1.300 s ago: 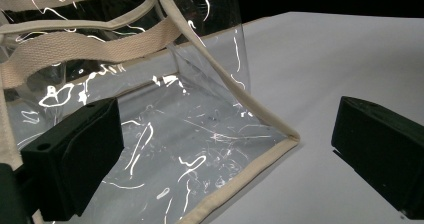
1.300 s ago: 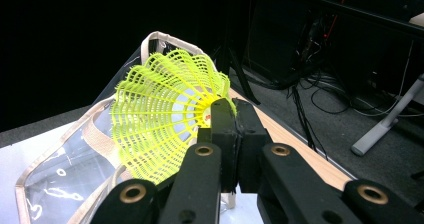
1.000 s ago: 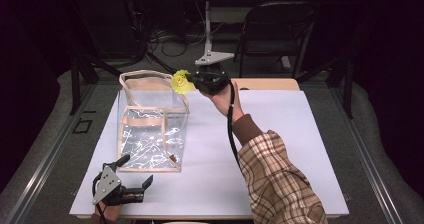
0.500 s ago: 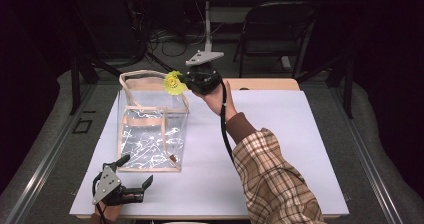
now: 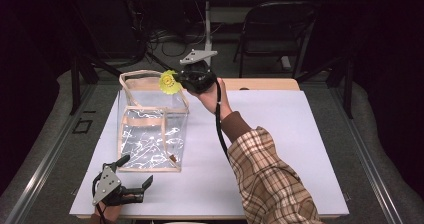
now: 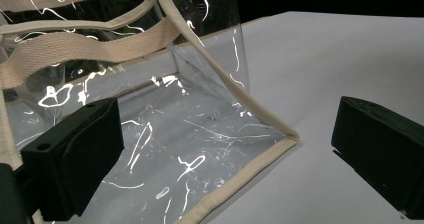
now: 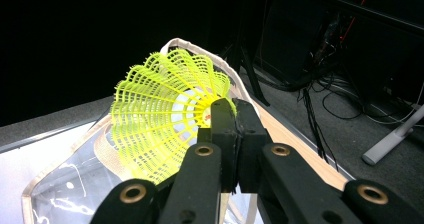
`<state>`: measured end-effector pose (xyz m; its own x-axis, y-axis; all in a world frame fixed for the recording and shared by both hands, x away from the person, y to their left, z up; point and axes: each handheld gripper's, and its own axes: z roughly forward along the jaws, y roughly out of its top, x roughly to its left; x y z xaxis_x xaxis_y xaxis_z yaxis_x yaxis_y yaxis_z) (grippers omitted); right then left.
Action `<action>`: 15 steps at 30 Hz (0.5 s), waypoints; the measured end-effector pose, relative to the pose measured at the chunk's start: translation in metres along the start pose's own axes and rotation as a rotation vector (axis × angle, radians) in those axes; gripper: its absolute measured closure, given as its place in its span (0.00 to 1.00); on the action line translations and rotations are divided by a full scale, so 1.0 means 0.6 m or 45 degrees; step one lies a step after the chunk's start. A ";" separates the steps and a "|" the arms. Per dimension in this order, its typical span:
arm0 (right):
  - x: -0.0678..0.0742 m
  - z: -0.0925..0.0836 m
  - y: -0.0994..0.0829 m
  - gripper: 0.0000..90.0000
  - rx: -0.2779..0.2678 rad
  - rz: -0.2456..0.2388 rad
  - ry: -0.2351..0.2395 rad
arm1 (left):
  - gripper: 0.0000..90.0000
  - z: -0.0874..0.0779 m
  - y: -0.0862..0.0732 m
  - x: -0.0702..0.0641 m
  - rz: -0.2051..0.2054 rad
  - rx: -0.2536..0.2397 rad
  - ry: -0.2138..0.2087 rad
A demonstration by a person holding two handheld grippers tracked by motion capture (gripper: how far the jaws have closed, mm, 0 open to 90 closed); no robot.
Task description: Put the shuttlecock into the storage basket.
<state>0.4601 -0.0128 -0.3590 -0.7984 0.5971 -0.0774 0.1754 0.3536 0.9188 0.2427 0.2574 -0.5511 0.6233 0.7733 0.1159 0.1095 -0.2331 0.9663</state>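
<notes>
Holding a yellow shuttlecock [image 5: 169, 82] pinched by its rim in the closed right tongs [image 5: 181, 82], up over the open mouth of the clear bag [image 5: 150, 139] at the bag's one o'clock corner. Resting the left tongs [image 5: 134, 170] wide open and empty on the surface [image 5: 280, 134] at the bag's seven o'clock corner. Judging the carry as nearly done, with lowering and letting go inside the bag left.

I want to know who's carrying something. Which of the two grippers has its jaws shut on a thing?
The right gripper, raised over the clear bag, pinches the yellow shuttlecock.
</notes>
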 end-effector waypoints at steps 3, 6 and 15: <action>0.000 0.004 0.001 1.00 0.001 0.000 0.000 | 0.00 0.000 0.000 0.000 0.003 0.001 0.000; 0.000 0.007 0.000 1.00 0.008 0.000 0.000 | 0.00 0.000 0.000 0.000 0.000 0.002 -0.001; 0.002 0.014 0.002 1.00 0.015 -0.004 0.004 | 0.00 0.000 0.000 0.000 0.002 0.000 -0.001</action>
<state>0.4641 -0.0056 -0.3611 -0.8006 0.5939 -0.0790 0.1799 0.3641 0.9138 0.2426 0.2575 -0.5510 0.6240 0.7726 0.1170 0.1087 -0.2341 0.9661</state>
